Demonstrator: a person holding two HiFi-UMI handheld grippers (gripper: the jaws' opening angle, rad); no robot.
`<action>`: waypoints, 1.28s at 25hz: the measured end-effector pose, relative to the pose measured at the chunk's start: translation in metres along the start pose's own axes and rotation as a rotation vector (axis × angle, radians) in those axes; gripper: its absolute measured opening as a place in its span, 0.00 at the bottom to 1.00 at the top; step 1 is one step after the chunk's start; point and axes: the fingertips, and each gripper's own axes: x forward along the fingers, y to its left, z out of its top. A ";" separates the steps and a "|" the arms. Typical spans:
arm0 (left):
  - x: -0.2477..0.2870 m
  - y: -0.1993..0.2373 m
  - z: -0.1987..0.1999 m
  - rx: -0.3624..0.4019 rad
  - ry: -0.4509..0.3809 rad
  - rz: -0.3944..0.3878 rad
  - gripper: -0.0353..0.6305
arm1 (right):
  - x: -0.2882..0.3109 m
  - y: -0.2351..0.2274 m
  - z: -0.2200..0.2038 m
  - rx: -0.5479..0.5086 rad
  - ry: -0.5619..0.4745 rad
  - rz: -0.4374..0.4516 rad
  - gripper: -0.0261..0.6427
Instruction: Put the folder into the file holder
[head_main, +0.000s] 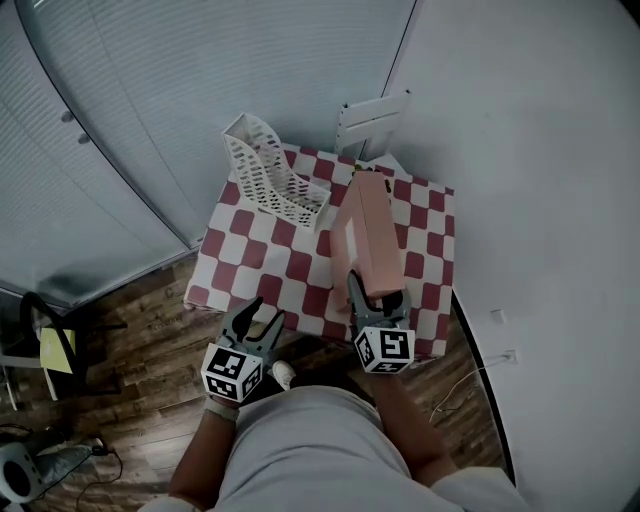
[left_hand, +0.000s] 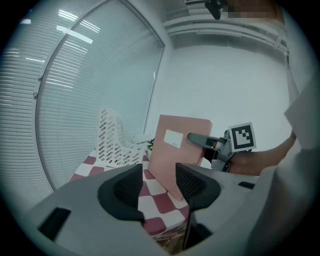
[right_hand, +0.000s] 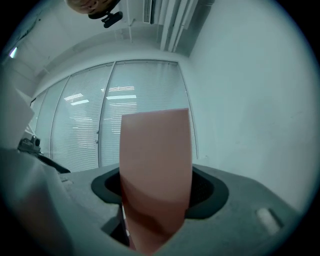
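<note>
Right now the right gripper (head_main: 377, 296) has its jaws pinched on the near edge of the pink folder (head_main: 372, 235). The right gripper view shows the folder filling the gap from pad to pad. The folder stands upright and on edge, to the right of the white file holder (head_main: 270, 175) and apart from it. Both are over the checked tablecloth (head_main: 240, 258). I cannot tell whether the folder's lower edge touches the cloth or hangs just above it.

The left gripper (head_main: 262, 322) is nearer the person than the file holder, with its jaws spread and nothing between them.

The step in hand looks like carrying the folder across to the file holder. To do it well, the grip should be firm, since the folder is tall and held at one end only, so it will want to swing. It should come up clear of the file holder's low front lip, with its broad face in line with the slot. Its lower edge should go down into the file holder first.

The perforated file holder looks light and may slide when bumped. The free left gripper could brace the file holder's side while the folder goes in.
</note>
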 end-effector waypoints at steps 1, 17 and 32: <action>0.002 0.002 0.002 0.000 -0.002 -0.003 0.33 | 0.003 0.001 0.001 -0.011 -0.001 0.003 0.50; 0.027 0.007 0.033 -0.002 -0.033 0.073 0.33 | 0.039 -0.045 0.049 -0.018 -0.047 0.067 0.47; 0.065 -0.011 0.065 -0.042 -0.087 0.197 0.33 | 0.088 -0.062 0.151 -0.033 -0.140 0.342 0.46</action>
